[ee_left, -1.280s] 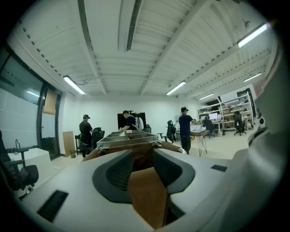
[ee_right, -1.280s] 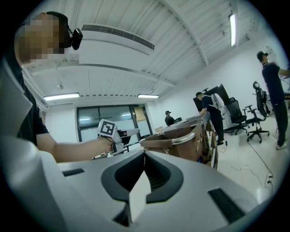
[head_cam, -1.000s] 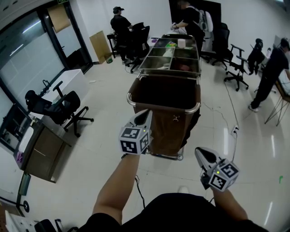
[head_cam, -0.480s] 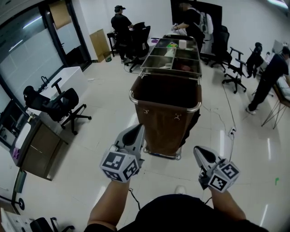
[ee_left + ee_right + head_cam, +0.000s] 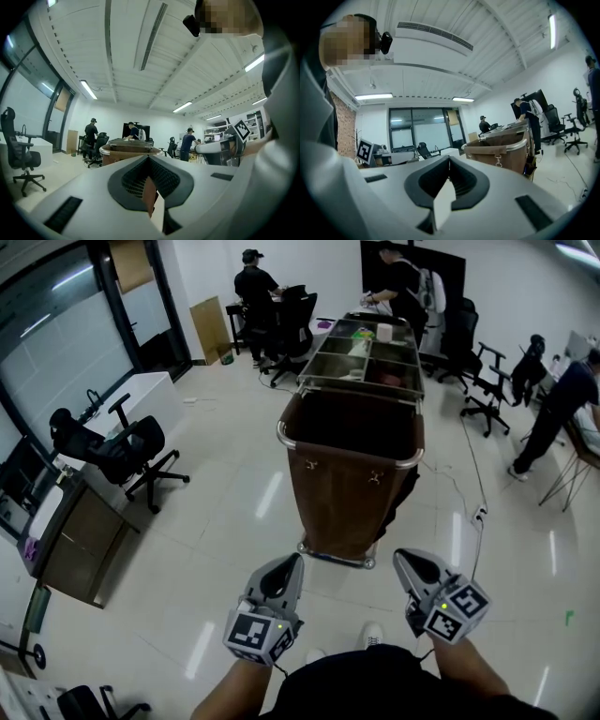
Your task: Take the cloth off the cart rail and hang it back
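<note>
We hold both grippers low and level in front of us, well short of the housekeeping cart [image 5: 352, 493]. The left gripper [image 5: 291, 564] has its fingers pressed together with nothing between them, and the right gripper [image 5: 406, 561] looks the same: closed and empty.

We cannot make out a cloth on the chrome rail [image 5: 283, 440] that rings the cart's brown bag. A dark thing [image 5: 405, 504] hangs at the cart's right side, just under the rail. It may be the cloth, but from here we cannot tell.

We judge that a cloth of that kind will be light, soft and limp. It will sag and swing once lifted, and nothing about it is fragile. We would pinch it at the fold where it bends over the rail, or take two spread points along its upper edge, so it comes up flat and not bunched. The rail is a smooth round tube, so a cloth hung unevenly could slide off. Both sides should hang about equally.

The floor [image 5: 234, 521] is pale, glossy tile with a cable [image 5: 473, 479] trailing to the right of the cart. An office chair [image 5: 131, 451] stands well to the left, and people [image 5: 253, 282] work at the far end, beyond the cart's steel trays [image 5: 361, 352]
</note>
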`<state>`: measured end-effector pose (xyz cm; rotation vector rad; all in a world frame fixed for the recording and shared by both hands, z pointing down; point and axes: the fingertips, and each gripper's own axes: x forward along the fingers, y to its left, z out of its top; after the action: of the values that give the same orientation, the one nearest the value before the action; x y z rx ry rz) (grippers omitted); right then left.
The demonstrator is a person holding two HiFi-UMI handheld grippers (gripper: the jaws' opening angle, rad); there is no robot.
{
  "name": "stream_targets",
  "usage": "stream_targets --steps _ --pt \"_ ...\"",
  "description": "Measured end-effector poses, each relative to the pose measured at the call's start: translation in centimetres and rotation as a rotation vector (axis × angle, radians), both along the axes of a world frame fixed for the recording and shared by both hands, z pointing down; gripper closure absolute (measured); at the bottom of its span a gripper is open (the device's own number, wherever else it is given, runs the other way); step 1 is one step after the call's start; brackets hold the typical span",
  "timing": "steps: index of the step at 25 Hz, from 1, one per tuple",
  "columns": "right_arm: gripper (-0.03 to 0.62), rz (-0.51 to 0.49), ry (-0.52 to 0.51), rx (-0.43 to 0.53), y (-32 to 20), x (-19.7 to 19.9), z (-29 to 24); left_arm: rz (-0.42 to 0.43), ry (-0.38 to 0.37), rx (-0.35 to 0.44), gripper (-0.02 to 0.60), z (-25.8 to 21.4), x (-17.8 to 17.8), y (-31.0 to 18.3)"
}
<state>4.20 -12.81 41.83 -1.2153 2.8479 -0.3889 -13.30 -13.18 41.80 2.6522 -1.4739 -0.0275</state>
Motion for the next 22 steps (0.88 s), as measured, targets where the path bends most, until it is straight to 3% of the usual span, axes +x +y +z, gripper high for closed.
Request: stream_targets --steps 10,22 --pt "0.583 0.064 0.08 -0.036 1.1 -1.1 2.5 0.073 -0.009 -0.001 0.581 0.5 1.2 1.9" --pt "0.583 0.088 0.078 -0.034 1.6 -0.9 2.5 0.058 -0.009 0.011 0.581 0.6 0.7 2.0"
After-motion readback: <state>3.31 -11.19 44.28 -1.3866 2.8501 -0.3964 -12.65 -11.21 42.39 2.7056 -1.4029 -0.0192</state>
